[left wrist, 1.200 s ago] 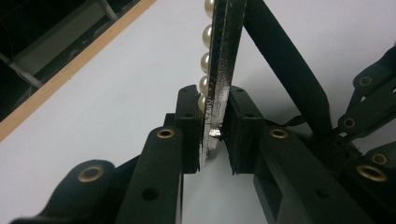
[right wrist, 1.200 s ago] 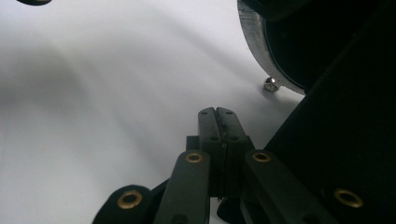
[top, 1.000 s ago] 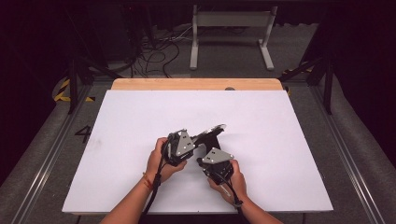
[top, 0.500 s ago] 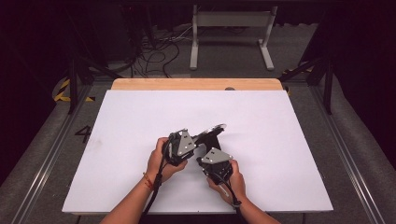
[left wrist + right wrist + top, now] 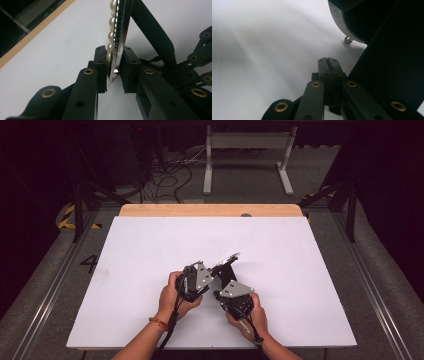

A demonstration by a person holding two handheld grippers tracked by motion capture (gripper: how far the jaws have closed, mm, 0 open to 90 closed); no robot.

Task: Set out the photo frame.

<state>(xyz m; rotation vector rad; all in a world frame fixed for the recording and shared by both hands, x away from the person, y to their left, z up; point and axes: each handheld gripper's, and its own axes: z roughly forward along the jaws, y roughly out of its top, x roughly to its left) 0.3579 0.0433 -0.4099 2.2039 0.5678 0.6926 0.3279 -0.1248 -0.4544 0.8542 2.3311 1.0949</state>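
The left hand-held gripper [image 5: 115, 72] clamps the lower edge of a pearl-rimmed picture frame [image 5: 119, 37], held edge-on and rising away from it. The right hand-held gripper [image 5: 328, 65], jaws pressed together and empty, waits just beside the frame's black stand [image 5: 387, 72].

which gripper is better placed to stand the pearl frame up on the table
Left, probably. The left gripper already clamps the pearl-edged frame by its rim, while the right gripper sits shut and empty beside the frame's black back.
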